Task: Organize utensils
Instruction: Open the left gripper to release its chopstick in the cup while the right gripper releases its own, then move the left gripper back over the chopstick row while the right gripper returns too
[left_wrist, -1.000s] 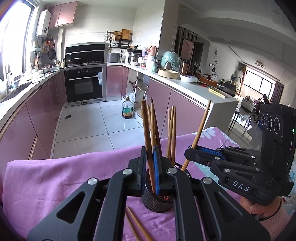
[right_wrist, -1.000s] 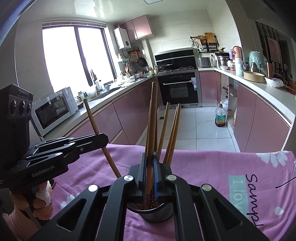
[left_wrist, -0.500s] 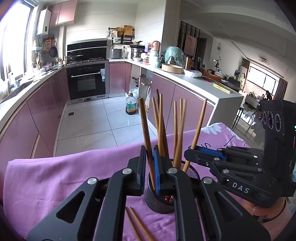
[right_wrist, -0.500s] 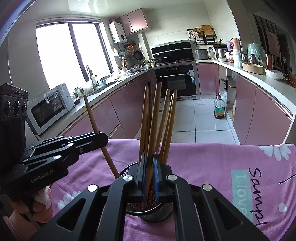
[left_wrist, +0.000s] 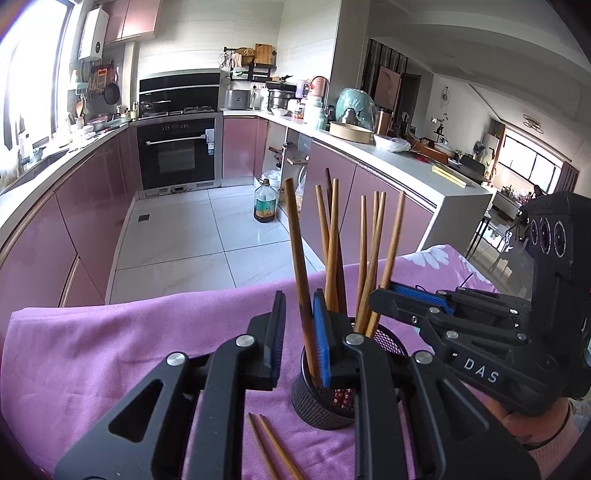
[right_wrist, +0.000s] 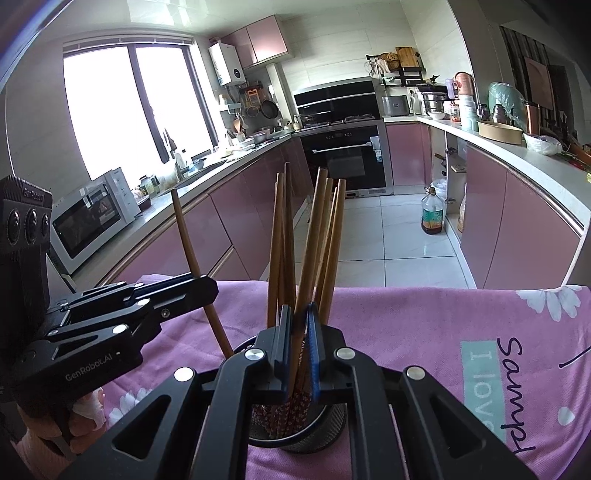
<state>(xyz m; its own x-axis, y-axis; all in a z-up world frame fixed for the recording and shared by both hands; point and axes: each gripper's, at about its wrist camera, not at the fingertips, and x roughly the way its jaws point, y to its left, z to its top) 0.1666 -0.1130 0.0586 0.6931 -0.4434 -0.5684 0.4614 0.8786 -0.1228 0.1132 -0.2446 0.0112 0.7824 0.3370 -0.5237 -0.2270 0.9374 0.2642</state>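
Over the mesh cup (left_wrist: 325, 402) on purple cloth (left_wrist: 110, 347) | left gripper (left_wrist: 299, 332) just spread, chopstick (left_wrist: 301, 280) loose between, upright in cup | right gripper (right_wrist: 299, 350) pinching another chopstick (right_wrist: 314, 236) | two chopsticks (left_wrist: 273, 450) flat, nearer left.

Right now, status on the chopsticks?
Left hand-held gripper jaws just opening around chopstick in holder. Right hand-held gripper shut on second chopstick. Two loose chopsticks on cloth.

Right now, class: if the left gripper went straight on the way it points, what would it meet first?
Most likely the brown chopstick standing between the left gripper's parted jaws, then the black mesh holder just below and beyond. Depth is hard to judge in this fisheye view.
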